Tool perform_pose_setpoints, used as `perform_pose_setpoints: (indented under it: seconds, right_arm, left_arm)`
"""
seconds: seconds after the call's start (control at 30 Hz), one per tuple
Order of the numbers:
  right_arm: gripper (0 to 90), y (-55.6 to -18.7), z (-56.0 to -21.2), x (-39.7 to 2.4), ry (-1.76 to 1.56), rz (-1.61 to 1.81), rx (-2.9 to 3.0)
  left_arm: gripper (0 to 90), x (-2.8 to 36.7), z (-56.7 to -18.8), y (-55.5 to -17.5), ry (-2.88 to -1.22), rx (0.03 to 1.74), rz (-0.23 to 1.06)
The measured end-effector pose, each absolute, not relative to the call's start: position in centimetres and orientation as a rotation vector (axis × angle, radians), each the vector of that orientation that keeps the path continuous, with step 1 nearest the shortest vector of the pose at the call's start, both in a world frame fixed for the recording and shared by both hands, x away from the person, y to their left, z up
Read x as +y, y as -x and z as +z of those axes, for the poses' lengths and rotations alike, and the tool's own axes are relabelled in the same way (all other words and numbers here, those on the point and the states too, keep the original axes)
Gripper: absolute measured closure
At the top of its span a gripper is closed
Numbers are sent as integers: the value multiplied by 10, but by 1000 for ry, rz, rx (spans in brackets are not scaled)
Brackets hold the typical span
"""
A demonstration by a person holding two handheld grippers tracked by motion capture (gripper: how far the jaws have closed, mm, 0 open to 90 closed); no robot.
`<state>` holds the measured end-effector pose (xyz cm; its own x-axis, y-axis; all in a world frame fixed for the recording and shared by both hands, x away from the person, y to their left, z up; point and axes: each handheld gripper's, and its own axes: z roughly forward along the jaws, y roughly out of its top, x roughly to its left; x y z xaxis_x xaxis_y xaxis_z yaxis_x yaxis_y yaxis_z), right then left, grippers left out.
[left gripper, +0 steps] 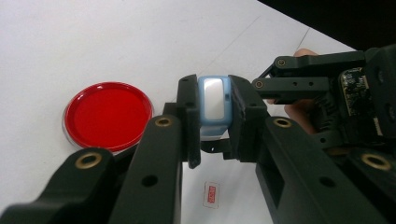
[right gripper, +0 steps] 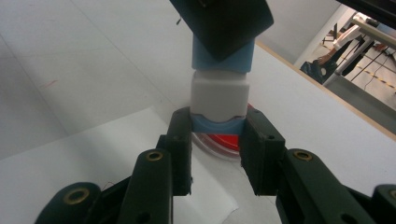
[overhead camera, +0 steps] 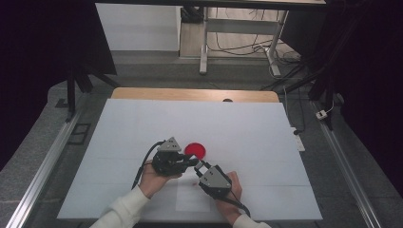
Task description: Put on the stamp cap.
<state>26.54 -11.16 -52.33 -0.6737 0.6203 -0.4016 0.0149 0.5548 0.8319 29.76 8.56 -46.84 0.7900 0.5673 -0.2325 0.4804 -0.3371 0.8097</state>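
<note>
I read the red dish (left gripper: 108, 115) as glossy clear-rimmed plastic. Small blue-and-white block (left gripper: 214, 106): smooth plastic, slight sheen. Left gripper (left gripper: 214, 140) and right gripper (right gripper: 215, 154) look matt black plastic with brass-coloured rivets. Table cover (overhead camera: 247, 128): matt white; far edge (overhead camera: 195, 94) wood.

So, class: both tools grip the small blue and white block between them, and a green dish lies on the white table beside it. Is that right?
Not quite: the dish is red, not green, as the left gripper view shows. The rest holds: the left tool and the right tool both grip the small blue and white block, and the dish lies on the white table beside it.
</note>
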Motion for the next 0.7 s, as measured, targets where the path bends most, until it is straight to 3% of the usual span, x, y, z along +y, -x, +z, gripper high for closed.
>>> perform_pose_setpoints:
  seconds: [0.53, 0.7]
  right_arm:
    - [655, -269, -522, -112, -496, 1084, 2141]
    - [617, -273, -521, -116, -519, 1128, 2176]
  left_arm:
    - [759, 85, -472, -300, -1992, 791, 100]
    - [759, 85, -469, -298, -1987, 770, 117]
